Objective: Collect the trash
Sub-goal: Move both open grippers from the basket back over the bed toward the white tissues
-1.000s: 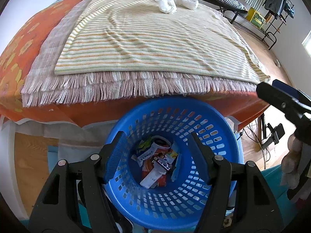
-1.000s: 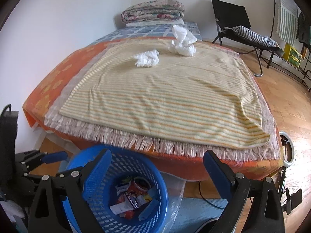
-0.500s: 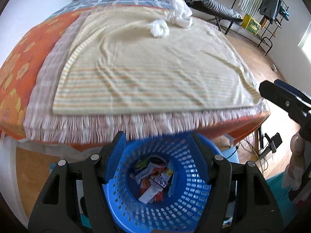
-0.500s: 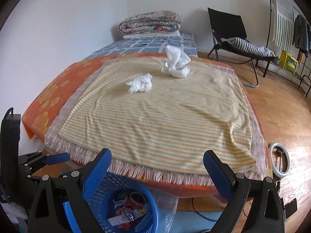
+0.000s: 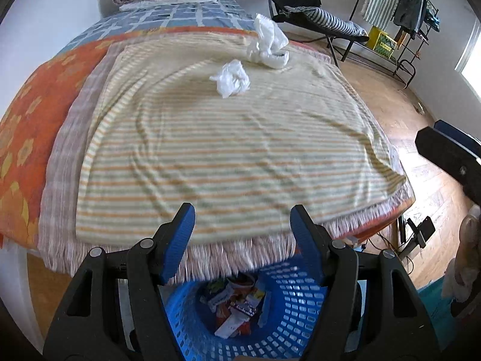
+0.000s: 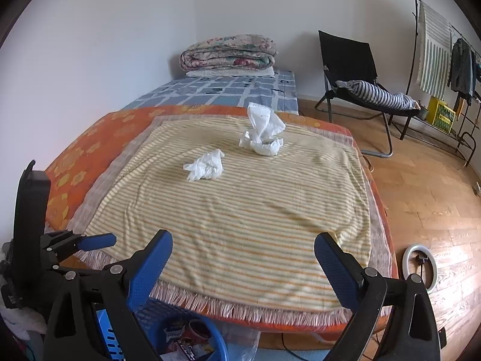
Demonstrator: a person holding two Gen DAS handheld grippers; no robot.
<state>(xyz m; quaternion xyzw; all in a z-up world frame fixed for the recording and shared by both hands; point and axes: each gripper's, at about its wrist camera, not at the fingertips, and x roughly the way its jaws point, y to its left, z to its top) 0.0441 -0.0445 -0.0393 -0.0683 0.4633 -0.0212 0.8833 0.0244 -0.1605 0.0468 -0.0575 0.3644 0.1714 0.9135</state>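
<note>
1. Plainly, both the left gripper [image 5: 242, 225] and the right gripper [image 6: 243, 254] hang released and empty over the bed's near edge.
2. Two crumpled white paper wads — the nearer one [image 6: 206, 165] and the farther one [image 6: 263, 134] — lie far up the yellow striped blanket [image 6: 240, 210]; a deep pinch could snag cloth.
3. Loose paper may slip out before reaching the blue perforated plastic basket [image 5: 288, 310] on the near floor.
</note>
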